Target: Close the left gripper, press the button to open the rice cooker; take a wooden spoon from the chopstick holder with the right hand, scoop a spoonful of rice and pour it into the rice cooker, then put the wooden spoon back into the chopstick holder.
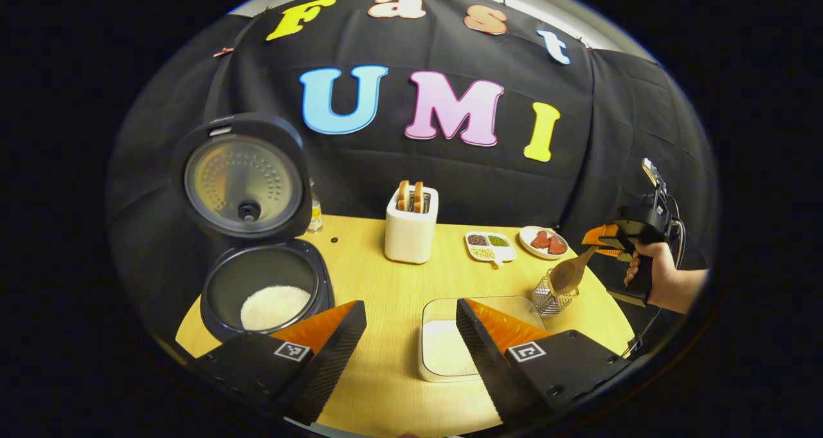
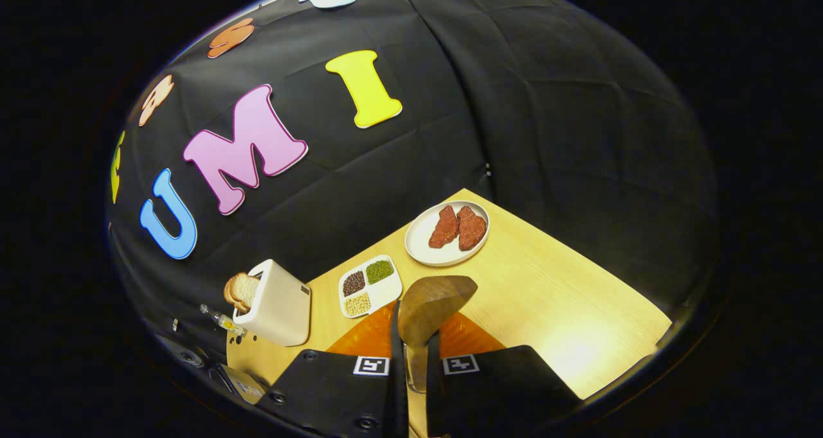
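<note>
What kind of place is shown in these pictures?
Probably a staged kitchen tabletop in a recording booth: an open rice cooker, a toaster holding bread, and a plate of meat on a wooden table.

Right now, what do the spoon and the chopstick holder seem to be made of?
The spoon looks like wood with a matte, smooth brown finish; faint grain shows on its bowl. The chopstick holder seems to be metal wire mesh, shiny silver, since light glints on its thin grid and the table shows through it.

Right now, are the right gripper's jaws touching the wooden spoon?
Touching. In the right gripper view the right gripper has both jaws pressed against the handle of the wooden spoon, with no gap.
</note>
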The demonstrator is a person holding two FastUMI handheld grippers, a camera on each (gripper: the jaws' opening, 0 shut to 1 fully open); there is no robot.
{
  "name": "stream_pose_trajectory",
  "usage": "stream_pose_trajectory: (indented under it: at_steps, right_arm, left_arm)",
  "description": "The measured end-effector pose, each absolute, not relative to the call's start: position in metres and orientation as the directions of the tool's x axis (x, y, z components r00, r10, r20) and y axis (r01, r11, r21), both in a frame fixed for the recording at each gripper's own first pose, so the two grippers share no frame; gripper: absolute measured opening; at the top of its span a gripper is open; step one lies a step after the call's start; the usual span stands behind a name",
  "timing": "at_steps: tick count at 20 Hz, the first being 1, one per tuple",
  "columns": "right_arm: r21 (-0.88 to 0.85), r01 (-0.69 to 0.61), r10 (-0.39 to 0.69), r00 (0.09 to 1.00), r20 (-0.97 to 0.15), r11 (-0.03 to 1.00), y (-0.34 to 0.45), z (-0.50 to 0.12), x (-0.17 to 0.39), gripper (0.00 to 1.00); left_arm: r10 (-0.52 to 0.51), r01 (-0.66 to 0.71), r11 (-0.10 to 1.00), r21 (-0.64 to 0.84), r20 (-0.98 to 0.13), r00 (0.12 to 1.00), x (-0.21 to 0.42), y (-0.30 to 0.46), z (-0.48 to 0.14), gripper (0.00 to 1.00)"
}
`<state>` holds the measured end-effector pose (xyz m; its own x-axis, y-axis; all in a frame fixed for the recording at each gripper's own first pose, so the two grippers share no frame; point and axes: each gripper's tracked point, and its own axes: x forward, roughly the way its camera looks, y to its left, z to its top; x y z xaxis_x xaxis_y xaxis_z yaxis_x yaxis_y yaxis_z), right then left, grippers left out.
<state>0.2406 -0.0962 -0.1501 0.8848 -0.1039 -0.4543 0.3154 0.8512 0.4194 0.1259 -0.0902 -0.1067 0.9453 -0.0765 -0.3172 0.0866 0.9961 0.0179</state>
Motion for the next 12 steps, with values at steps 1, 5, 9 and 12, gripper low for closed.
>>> stream_pose_trajectory:
  at_steps: [1, 5, 9, 12]
  right_arm:
    - [0.426, 0.311, -0.107, 0.893, -0.437, 0.85, -0.093, -0.139, 0.235, 0.15]
    - [0.404, 0.27, -0.113, 0.922, -0.372, 0.874, -0.077, -0.101, 0.209, 0.15]
    - [0.349, 0.206, -0.09, 0.943, -0.321, 0.914, -0.049, -0.08, 0.189, 0.15]
    - [0.342, 0.154, -0.048, 0.953, -0.299, 0.927, -0.022, -0.066, 0.174, 0.15]
  left_arm:
    - [-0.09, 0.105, 0.994, 0.031, -0.306, 0.948, 0.126, -0.088, -0.106, 0.96]
    - [-0.129, 0.142, 0.99, 0.025, -0.283, 0.951, 0.116, -0.076, -0.108, 0.96]
    - [-0.13, 0.133, 0.991, -0.009, -0.294, 0.947, 0.103, -0.054, -0.116, 0.96]
    - [-0.118, 0.117, 0.993, -0.021, -0.293, 0.949, 0.093, -0.036, -0.118, 0.96]
